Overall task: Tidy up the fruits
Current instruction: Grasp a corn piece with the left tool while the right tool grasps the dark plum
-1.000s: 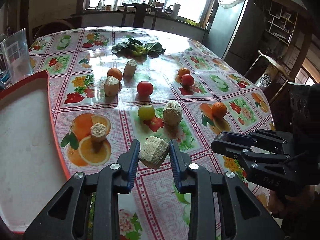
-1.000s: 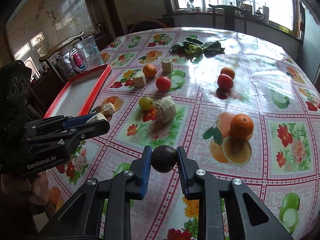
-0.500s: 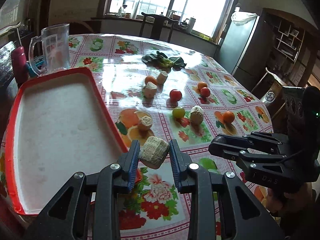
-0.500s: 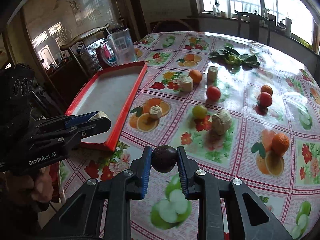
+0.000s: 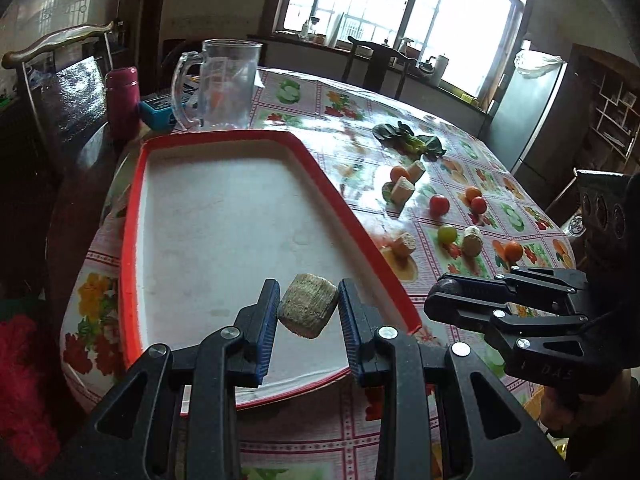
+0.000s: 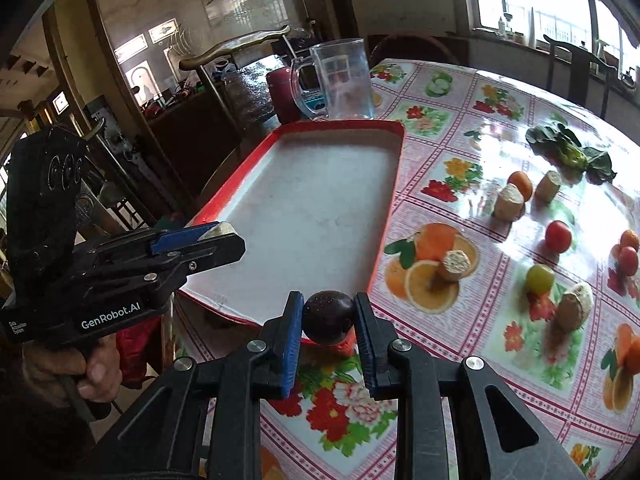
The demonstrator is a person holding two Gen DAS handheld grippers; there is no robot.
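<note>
Daylight from a big window (image 5: pixel 400 20) falls across a round table (image 5: pixel 360 120) covered by a glossy oilcloth printed with fruit and flowers; a dark wooden chair (image 5: pixel 56 80) stands at 9 o'clock and a grey fridge (image 5: pixel 532 112) at 2 o'clock in the left wrist view.

At the table's 10 o'clock edge sit a magenta flask (image 5: pixel 122 100) and a clear plastic jug (image 5: pixel 224 84). Just in front of them lies a red-rimmed tray (image 5: pixel 352 220) with a white floor. The left claw (image 5: pixel 308 316) is closed on a beige corn-cob chunk (image 5: pixel 307 311), pinched between its blue pads and held above the tray's near end. To its right, at 3 o'clock, the right claw (image 6: pixel 329 322) is clamped on a dark round plum (image 6: pixel 328 317), hanging over the tray's near corner and the oilcloth beside it.

Further right, loose on the cloth, lie more cob pieces (image 6: pixel 454 266), an orange (image 6: pixel 520 184), a red tomato (image 6: pixel 558 236), a yellow-green fruit (image 6: pixel 539 278) and, at 1 o'clock, a bunch of leafy greens (image 6: pixel 568 152).
</note>
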